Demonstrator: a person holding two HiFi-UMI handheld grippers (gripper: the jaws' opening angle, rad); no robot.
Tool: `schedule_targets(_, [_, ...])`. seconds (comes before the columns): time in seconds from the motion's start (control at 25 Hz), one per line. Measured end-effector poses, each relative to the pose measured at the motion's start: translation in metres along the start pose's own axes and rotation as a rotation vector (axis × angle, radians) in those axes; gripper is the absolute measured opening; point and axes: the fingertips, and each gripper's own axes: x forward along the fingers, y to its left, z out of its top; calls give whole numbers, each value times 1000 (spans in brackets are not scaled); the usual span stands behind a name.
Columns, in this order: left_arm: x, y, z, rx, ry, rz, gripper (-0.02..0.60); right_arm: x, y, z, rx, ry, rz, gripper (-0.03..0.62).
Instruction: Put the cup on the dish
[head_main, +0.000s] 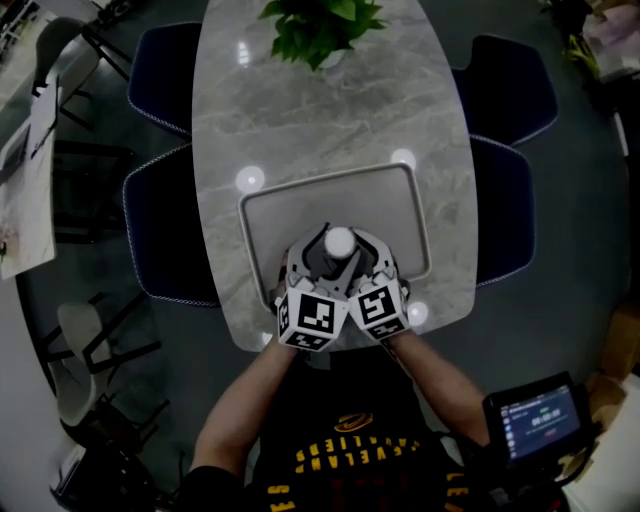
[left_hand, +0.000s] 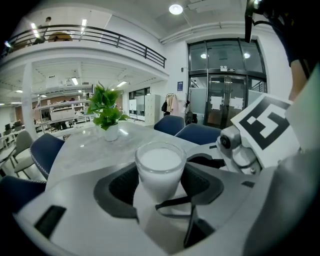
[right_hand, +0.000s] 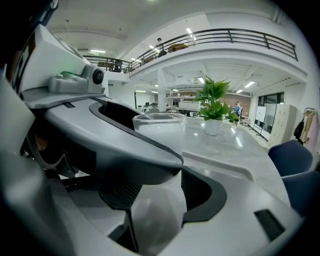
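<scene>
A glass cup (head_main: 340, 241) with white contents stands out between both grippers over the near part of the grey tray-like dish (head_main: 330, 178). My left gripper (head_main: 325, 254) comes in from the near left, with its dark pads against the sides of the cup (left_hand: 160, 167). My right gripper (head_main: 356, 252) comes in from the near right, and its jaws flank the cup (right_hand: 161, 131) too. There the left gripper's body crosses in front and hides the cup's lower left. The dish rim (right_hand: 220, 162) shows just behind the cup. Whether the cup's base rests on the dish is hidden.
A potted plant (head_main: 322, 30) stands at the far end of the oval marble table (head_main: 300, 120). Blue chairs (head_main: 505, 85) line both long sides. The table's near edge lies right under the grippers. A device with a lit screen (head_main: 535, 420) sits at the person's right.
</scene>
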Motion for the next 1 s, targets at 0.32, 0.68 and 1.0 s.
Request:
schedule_targets(0.32, [11,3,-18,39,34,-4,261,-8,-6,-16,-93,88,-17,225])
schedule_targets(0.68, [21,4,-32,25,32,0,261,-29,-18,-33,-112,109,-38,225])
schedule_targets(1.0, [25,0,-38,17,30,-7,261,-36,-34,-34,-42,93,-64,225])
